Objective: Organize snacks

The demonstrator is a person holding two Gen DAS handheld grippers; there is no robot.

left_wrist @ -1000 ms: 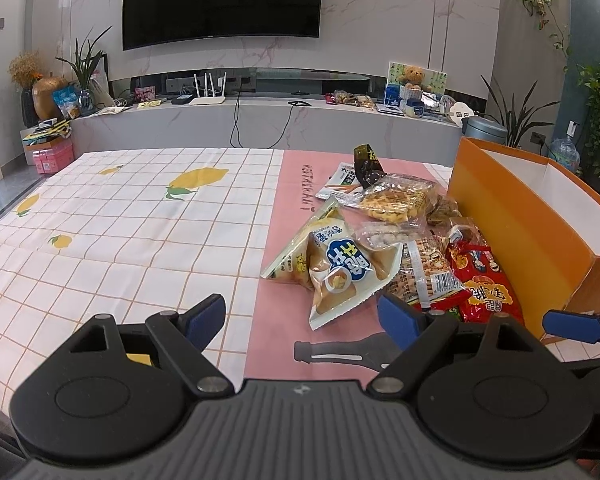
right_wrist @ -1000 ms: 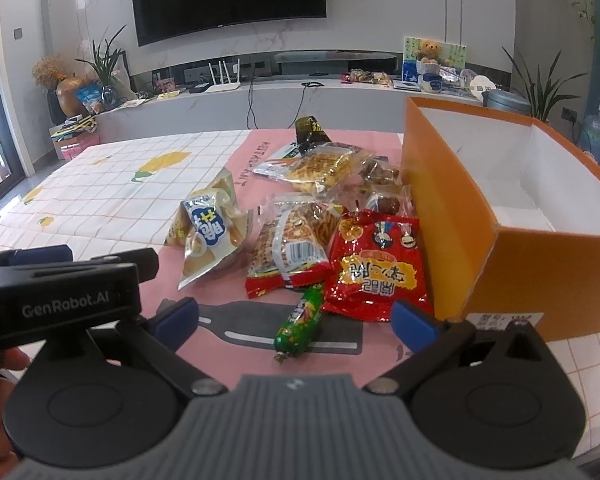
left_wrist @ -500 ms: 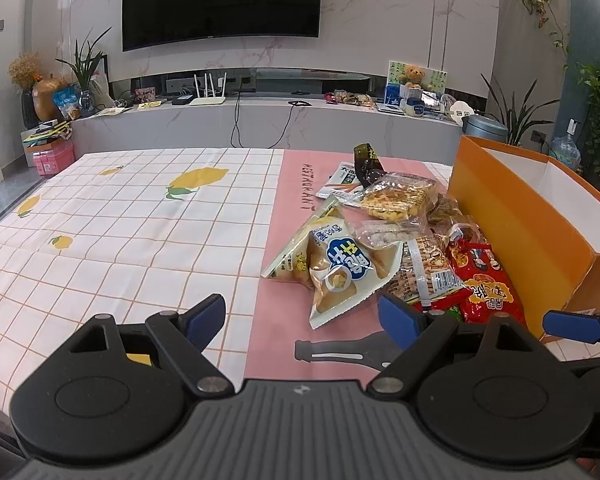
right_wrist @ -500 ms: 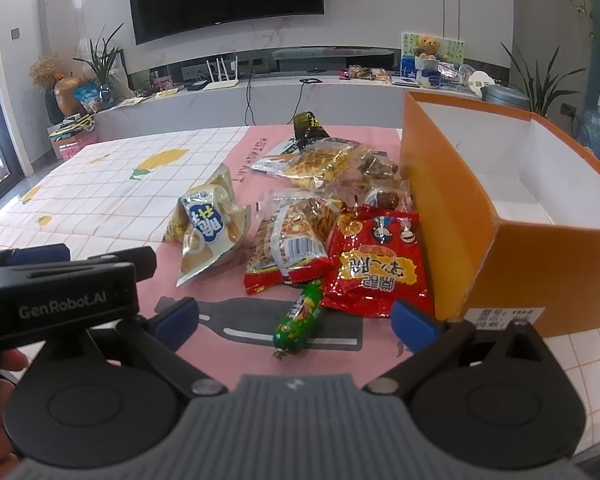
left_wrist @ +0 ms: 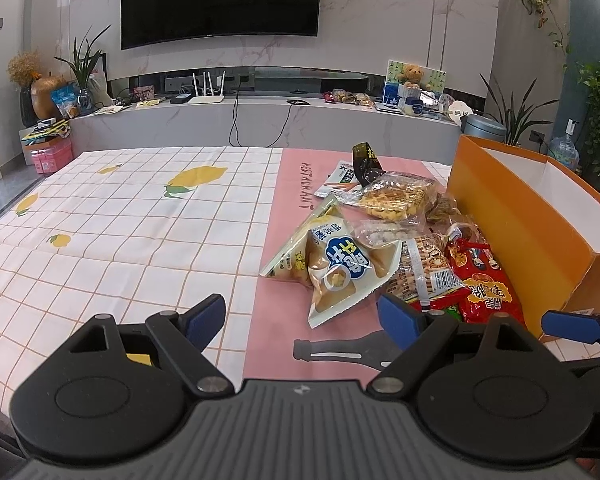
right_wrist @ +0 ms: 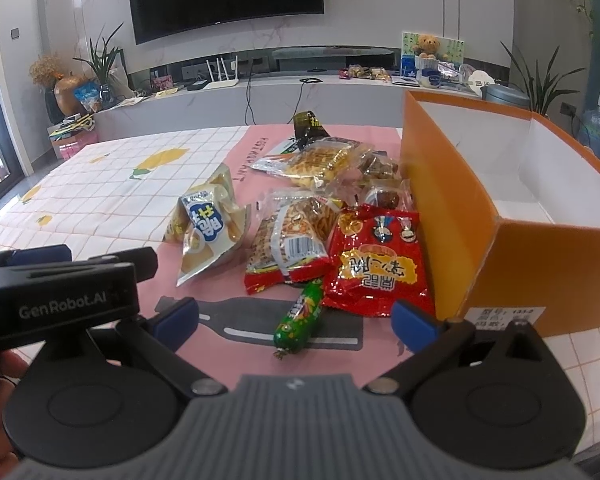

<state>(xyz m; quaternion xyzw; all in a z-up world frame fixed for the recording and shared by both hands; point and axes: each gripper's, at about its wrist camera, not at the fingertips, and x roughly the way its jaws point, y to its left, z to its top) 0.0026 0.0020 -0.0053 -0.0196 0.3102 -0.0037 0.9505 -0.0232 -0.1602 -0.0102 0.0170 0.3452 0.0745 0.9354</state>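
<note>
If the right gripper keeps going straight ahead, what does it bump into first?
Probably the green sausage stick. It lies on the pink mat right between the open right gripper fingers, nearer than the red snack bag. Depth is hard to judge here.

The left gripper (left_wrist: 302, 316) and the right gripper (right_wrist: 294, 318) both hover with jaws spread wide and nothing between them, side by side and level, the left one's body showing beside the right.

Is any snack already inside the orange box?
No, the orange box shows only its bare white inside; the snacks lie beside it.
</note>
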